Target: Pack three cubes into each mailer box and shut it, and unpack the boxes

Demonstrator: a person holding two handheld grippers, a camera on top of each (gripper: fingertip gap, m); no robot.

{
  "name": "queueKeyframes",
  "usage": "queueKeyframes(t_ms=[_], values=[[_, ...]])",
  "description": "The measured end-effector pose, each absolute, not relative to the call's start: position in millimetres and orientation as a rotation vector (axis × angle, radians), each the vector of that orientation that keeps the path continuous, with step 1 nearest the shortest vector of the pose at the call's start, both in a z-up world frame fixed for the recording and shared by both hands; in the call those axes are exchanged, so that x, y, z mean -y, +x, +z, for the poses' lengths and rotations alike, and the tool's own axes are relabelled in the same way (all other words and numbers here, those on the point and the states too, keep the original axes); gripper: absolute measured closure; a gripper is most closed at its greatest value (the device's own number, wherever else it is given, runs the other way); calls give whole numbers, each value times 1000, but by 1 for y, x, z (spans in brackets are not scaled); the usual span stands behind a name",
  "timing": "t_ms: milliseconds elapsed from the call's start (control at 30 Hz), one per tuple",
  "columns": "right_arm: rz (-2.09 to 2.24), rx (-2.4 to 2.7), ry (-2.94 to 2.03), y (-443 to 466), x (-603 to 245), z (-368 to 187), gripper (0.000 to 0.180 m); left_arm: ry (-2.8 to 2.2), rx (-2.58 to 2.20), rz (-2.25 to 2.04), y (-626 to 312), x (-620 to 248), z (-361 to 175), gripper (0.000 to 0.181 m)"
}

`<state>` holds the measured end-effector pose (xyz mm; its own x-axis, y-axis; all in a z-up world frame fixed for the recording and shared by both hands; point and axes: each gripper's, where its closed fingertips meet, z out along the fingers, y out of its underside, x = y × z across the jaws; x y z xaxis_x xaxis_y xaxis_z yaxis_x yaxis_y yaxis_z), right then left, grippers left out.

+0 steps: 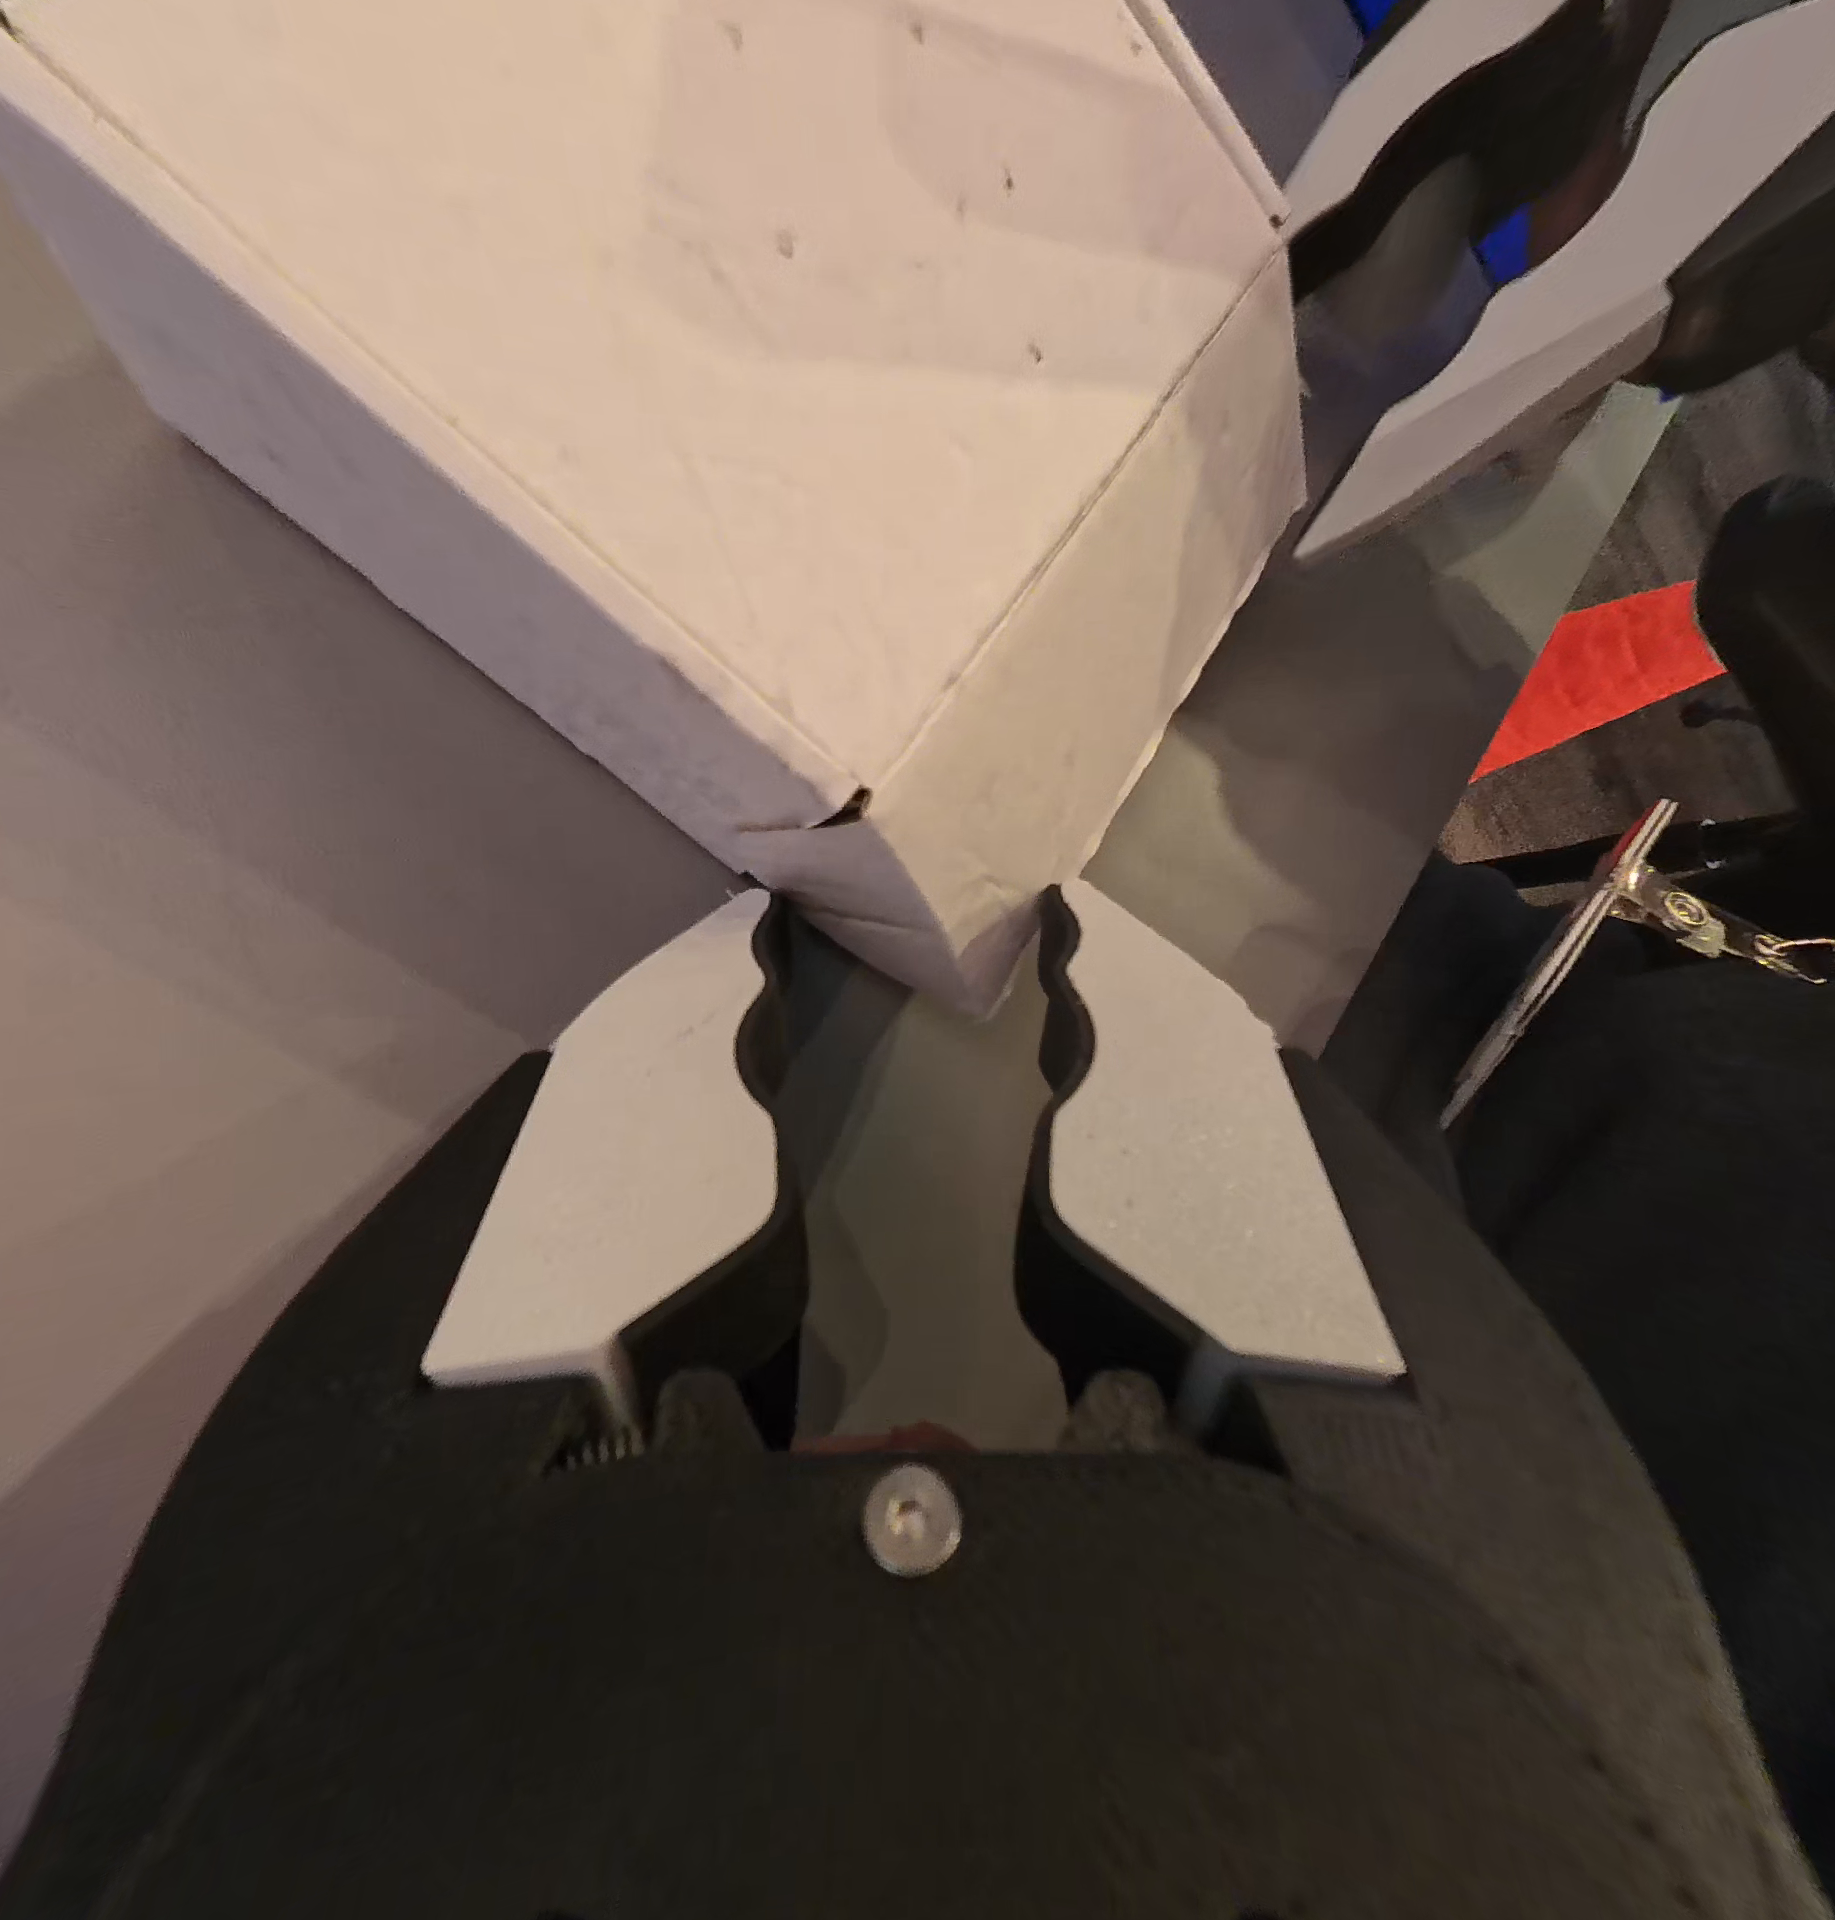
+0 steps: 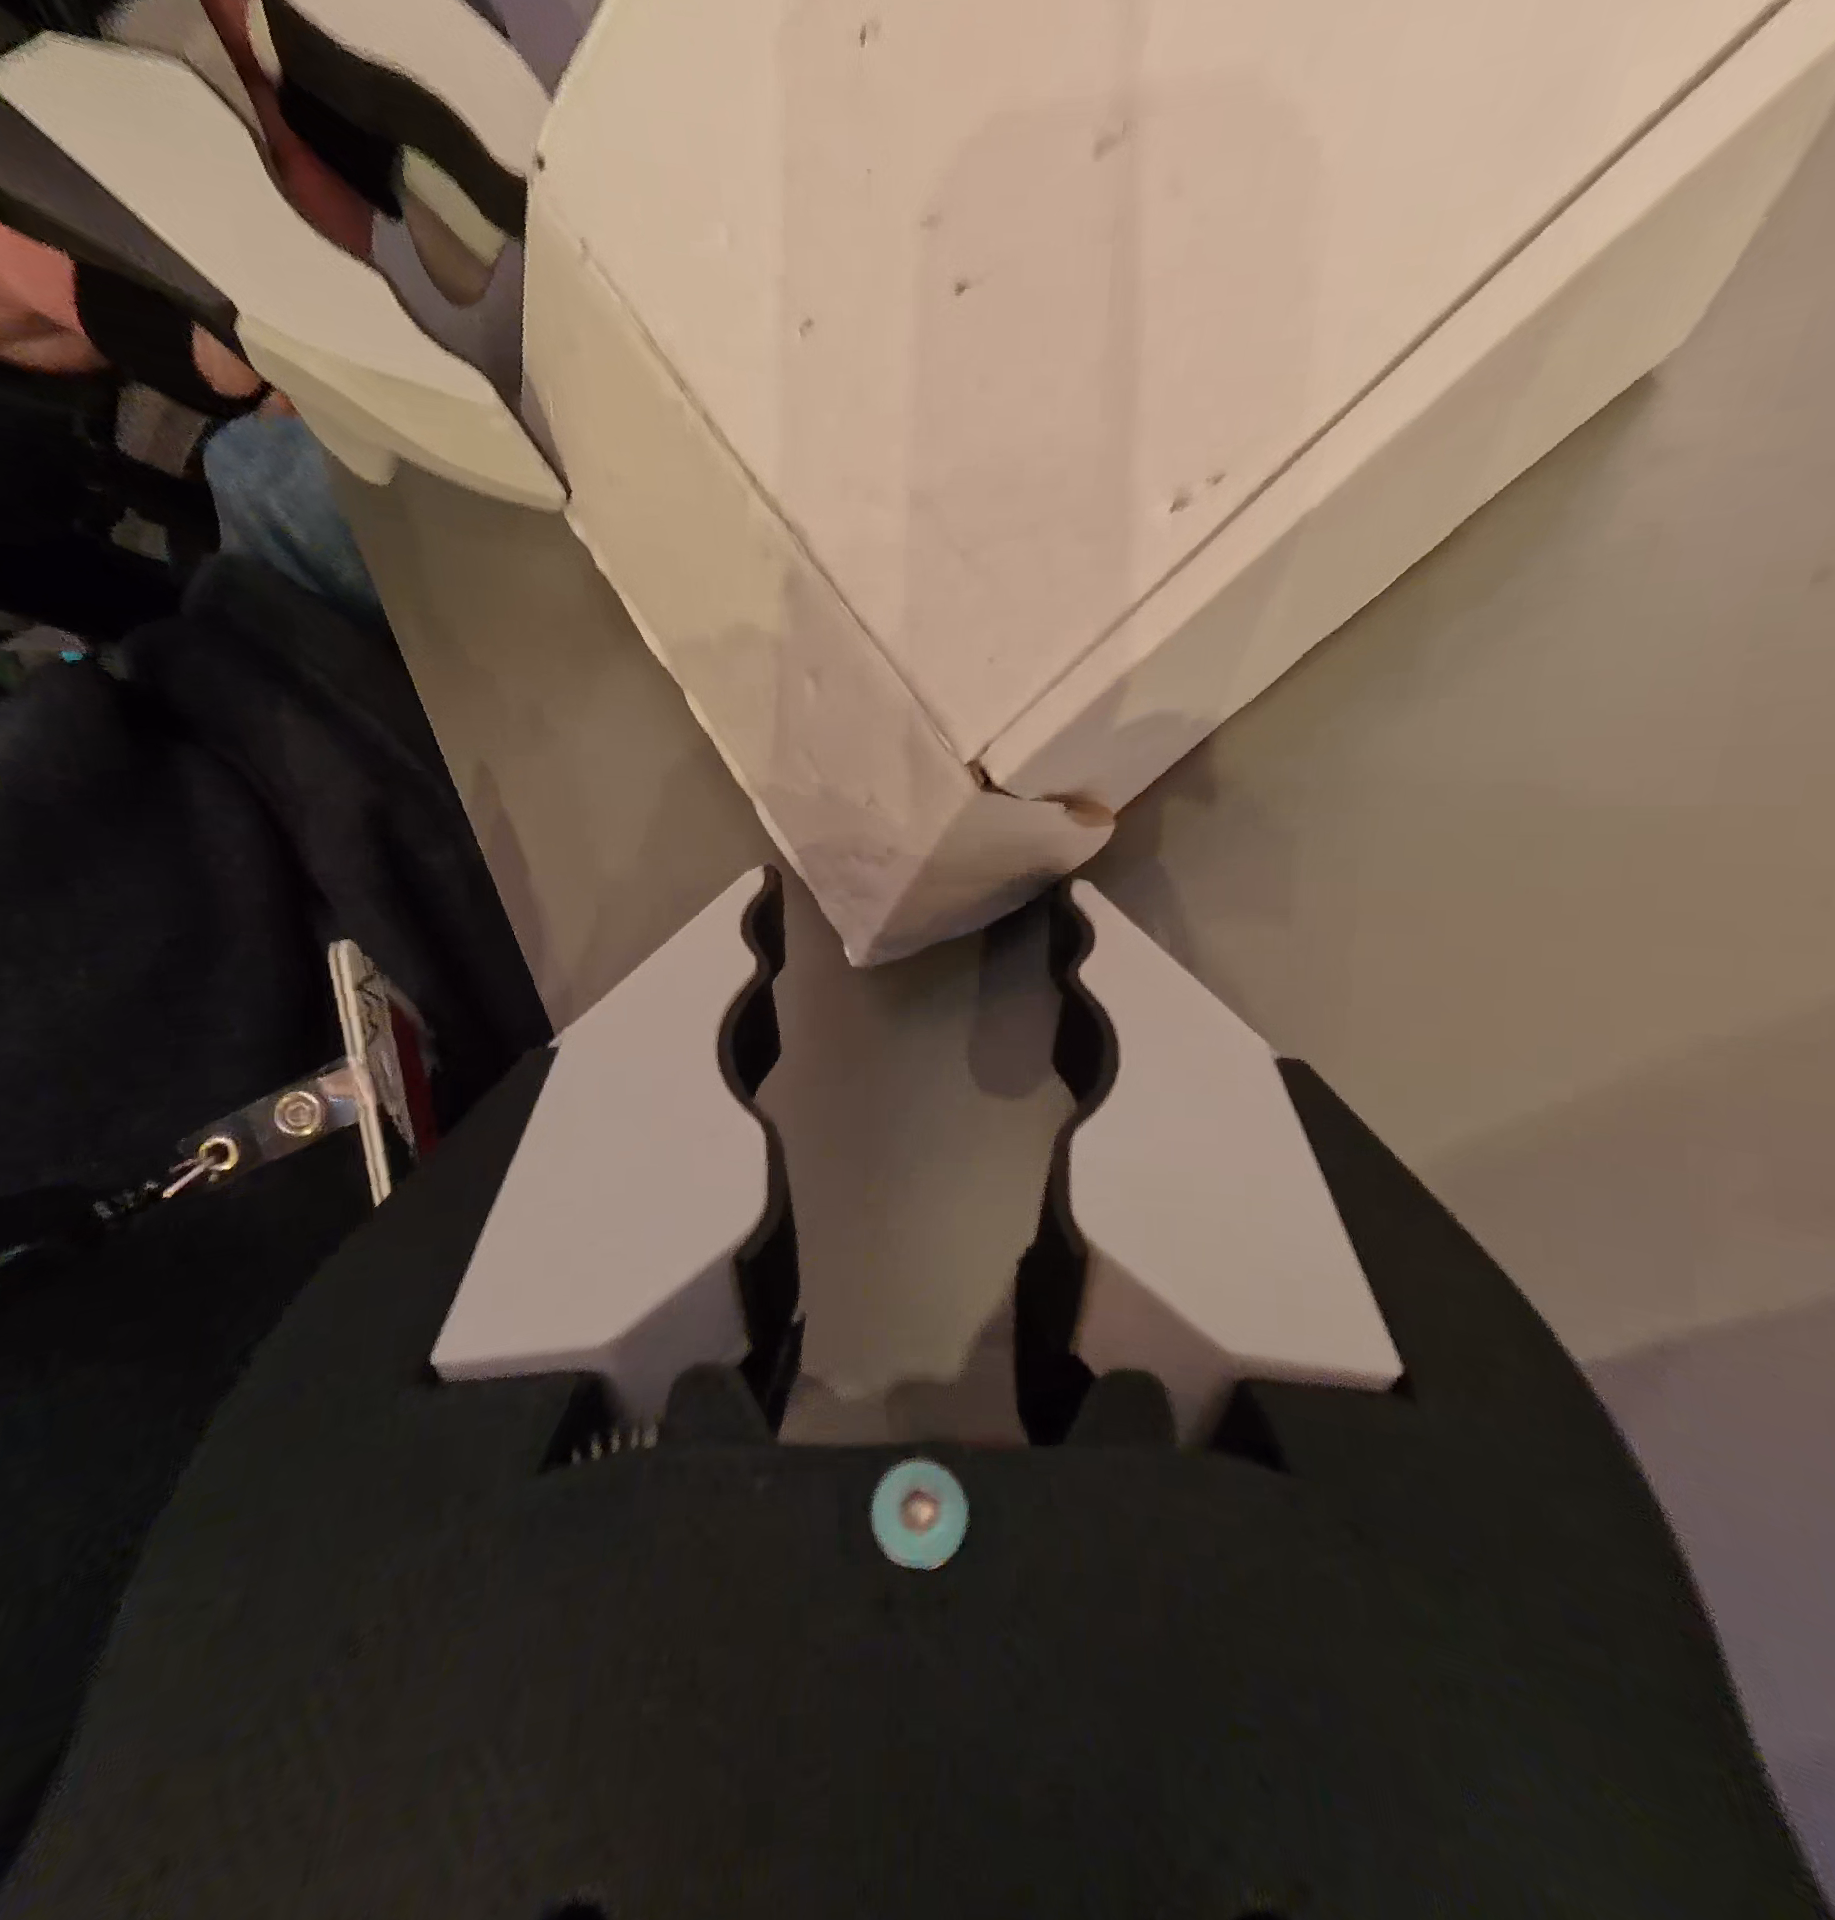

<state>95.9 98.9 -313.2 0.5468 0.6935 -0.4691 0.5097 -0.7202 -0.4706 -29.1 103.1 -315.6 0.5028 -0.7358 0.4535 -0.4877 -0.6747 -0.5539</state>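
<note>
Left wrist view showed the closed white mailer box (image 1: 747,395) lying on the pale tabletop (image 1: 217,831), near its front edge where you stood. Its lid sat flush, so you were, I judge, either just done shutting it or about to unpack; the cubes were out of sight. Your left hand-held gripper (image 1: 908,935) stood partly open astride one near corner, fingertips just touching cardboard, gripping nothing firmly. Your right hand-held gripper (image 2: 918,914) mirrored it at the other corner. Next, you needed purchase on the lid's front flap.
</note>
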Motion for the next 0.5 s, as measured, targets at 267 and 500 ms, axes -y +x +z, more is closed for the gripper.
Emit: queueKeyframes(t_ms=[267,500], values=[[929,983,-2475,92,-113,-315,123,-2367,-1028,-1001,-28,-107,-314,135],[1075,812,-2575,90,-108,-315,131,-2376,-1037,-983,-25,-107,-316,133]])
